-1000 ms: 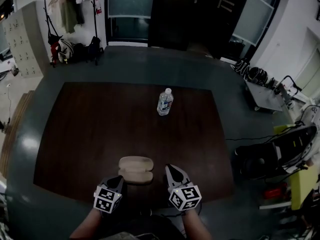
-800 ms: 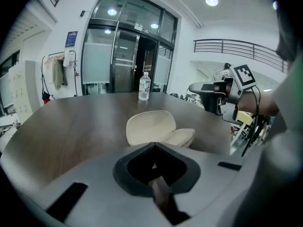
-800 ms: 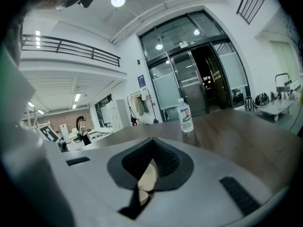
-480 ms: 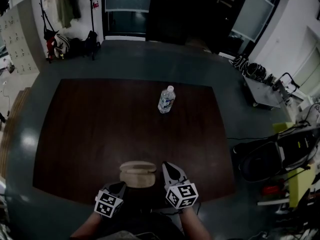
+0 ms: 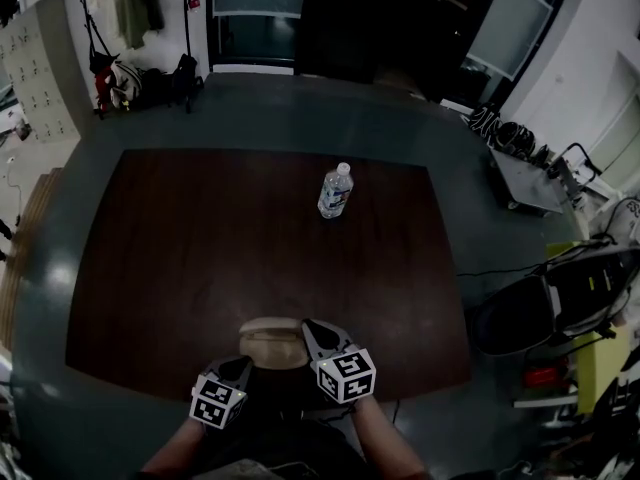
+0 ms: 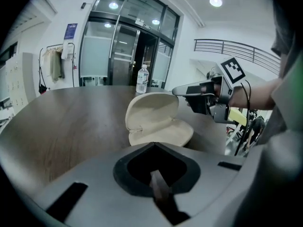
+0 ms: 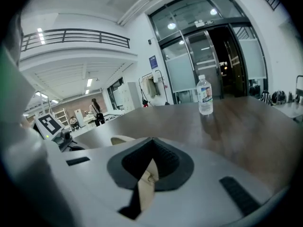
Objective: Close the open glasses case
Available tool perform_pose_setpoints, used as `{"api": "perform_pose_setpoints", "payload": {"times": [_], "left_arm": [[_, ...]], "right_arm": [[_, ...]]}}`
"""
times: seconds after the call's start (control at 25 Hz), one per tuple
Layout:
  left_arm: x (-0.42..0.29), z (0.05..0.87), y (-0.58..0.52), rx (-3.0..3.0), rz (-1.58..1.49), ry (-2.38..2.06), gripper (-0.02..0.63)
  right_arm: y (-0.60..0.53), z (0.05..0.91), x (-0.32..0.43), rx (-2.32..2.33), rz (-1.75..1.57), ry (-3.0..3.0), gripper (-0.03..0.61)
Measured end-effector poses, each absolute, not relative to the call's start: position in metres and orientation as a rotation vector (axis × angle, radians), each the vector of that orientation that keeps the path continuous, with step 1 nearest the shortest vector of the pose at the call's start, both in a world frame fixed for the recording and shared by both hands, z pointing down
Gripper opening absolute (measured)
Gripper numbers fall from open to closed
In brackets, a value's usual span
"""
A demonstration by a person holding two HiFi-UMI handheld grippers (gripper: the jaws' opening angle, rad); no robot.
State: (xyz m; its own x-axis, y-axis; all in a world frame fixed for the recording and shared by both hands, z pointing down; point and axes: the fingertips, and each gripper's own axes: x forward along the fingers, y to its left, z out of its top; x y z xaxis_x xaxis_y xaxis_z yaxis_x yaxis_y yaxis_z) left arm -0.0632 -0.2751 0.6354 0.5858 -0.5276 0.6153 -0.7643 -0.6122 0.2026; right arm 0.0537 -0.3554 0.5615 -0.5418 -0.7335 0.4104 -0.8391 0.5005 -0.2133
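The beige glasses case (image 5: 270, 342) lies open near the front edge of the dark wooden table (image 5: 180, 248). In the left gripper view the case (image 6: 156, 122) has its lid standing roughly upright over the tray. My right gripper (image 5: 308, 328) is shut, and its tip (image 6: 177, 90) rests against the lid's upper right edge. From its own camera, a bit of the beige case (image 7: 118, 139) shows past the right gripper (image 7: 151, 140). My left gripper (image 5: 240, 366) is shut and sits just in front of the case, apart from it (image 6: 154, 144).
A clear water bottle (image 5: 335, 190) stands upright at the table's far middle, well beyond the case. A coat rack (image 5: 130, 28) and glass doors (image 5: 260, 8) lie past the table. Carts and gear (image 5: 560, 298) crowd the floor on the right.
My right gripper has moved left to the case's lid. The lid has risen from lying flat to standing about upright. The left gripper has hardly moved.
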Motion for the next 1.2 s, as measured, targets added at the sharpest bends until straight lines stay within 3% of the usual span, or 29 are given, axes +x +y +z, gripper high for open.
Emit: {"api": "perform_pose_setpoints", "payload": {"times": [0.56,1.2], "left_arm": [[-0.096,0.597,-0.276,2.392,0.497,-1.323,0.009],[-0.075,0.627,-0.270,2.373,0.677,-1.261,0.009]], "right_arm": [[-0.292,0.594,0.047,1.175,0.655,-2.505,-0.012],[-0.263,0.625,0.044,1.081,0.724,-2.448,-0.012]]}}
